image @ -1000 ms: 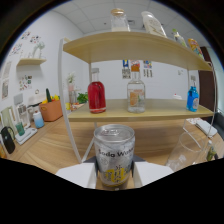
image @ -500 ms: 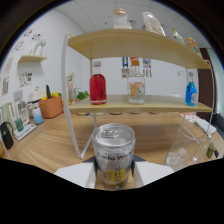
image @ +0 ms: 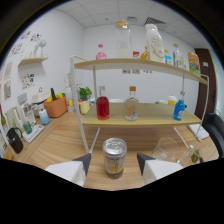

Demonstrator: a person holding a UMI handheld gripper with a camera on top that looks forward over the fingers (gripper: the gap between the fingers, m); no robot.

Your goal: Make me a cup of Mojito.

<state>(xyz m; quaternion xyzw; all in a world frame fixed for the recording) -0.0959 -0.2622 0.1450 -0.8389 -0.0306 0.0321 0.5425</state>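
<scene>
A silver drink can with a yellow label (image: 114,158) stands upright on the wooden table (image: 60,142), in front of a two-tier shelf. My gripper (image: 114,169) is open. The can stands between the two fingertips, with a gap showing on each side. Just right of the can is an empty clear glass (image: 167,149). On the lower shelf board (image: 150,119), beyond the can, stand a bottle of red liquid (image: 103,106), a clear bottle with an orange cap (image: 131,104) and a small blue bottle (image: 179,109).
Tall bottles and jars (image: 155,42) line the top shelf. A white shelf post (image: 80,107) rises just left of the can. An orange pot with plants (image: 56,106) and small containers sit far left. A green item (image: 195,156) lies right of the glass.
The fingers have spread apart from the can, which they held closely before. The view has drawn back and risen, so the can looks smaller and the upper shelf shows more.
</scene>
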